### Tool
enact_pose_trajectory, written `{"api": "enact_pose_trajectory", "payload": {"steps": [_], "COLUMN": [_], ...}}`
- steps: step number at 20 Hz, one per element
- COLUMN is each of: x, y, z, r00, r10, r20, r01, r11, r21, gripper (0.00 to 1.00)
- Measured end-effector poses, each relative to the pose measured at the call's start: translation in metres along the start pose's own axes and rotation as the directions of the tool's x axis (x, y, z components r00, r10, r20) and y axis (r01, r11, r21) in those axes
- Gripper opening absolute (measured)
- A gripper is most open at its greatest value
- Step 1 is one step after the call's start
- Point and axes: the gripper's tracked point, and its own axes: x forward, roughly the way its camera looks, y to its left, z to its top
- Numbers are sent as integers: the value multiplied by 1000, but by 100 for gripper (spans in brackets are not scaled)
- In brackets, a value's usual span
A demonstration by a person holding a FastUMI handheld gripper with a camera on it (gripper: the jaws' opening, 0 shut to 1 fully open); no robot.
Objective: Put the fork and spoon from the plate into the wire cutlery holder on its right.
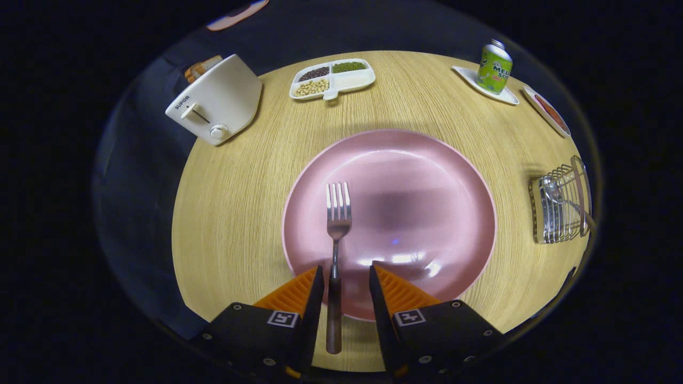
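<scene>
The fork (337, 234) is lying on the pink plate (427, 176), steel tines pointing away, its dark handle reaching back over the rim between the fingers (312, 298). The gripper (346, 274) is standing partly open, straddling the handle without pressing it. The spoon (550, 188) is already sitting in the wire holder (563, 205), right of the plate. The round, pale wood-grain surface (235, 213) is also carrying a white toaster (216, 101) marked "SUPOR", a divided tray (333, 79) of beans and a green can (494, 66) on a saucer.
</scene>
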Motion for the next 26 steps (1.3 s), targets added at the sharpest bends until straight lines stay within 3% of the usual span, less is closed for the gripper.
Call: {"api": "enact_pose_trajectory", "payload": {"steps": [1, 5, 7, 14, 26], "x": [2, 6, 6, -22, -128], "y": [-1, -1, -2, -25, -135], "z": [-1, 2, 3, 30, 62], "r00": [1000, 999, 998, 982, 947], "r10": [-8, 3, 14, 31, -41], "r20": [4, 44, 60, 188, 320], "r01": [8, -1, -10, -22, 35], "r11": [1000, 999, 999, 998, 999], "r21": [-10, -50, -53, -55, 25], "gripper": [47, 17, 10, 4, 4]}}
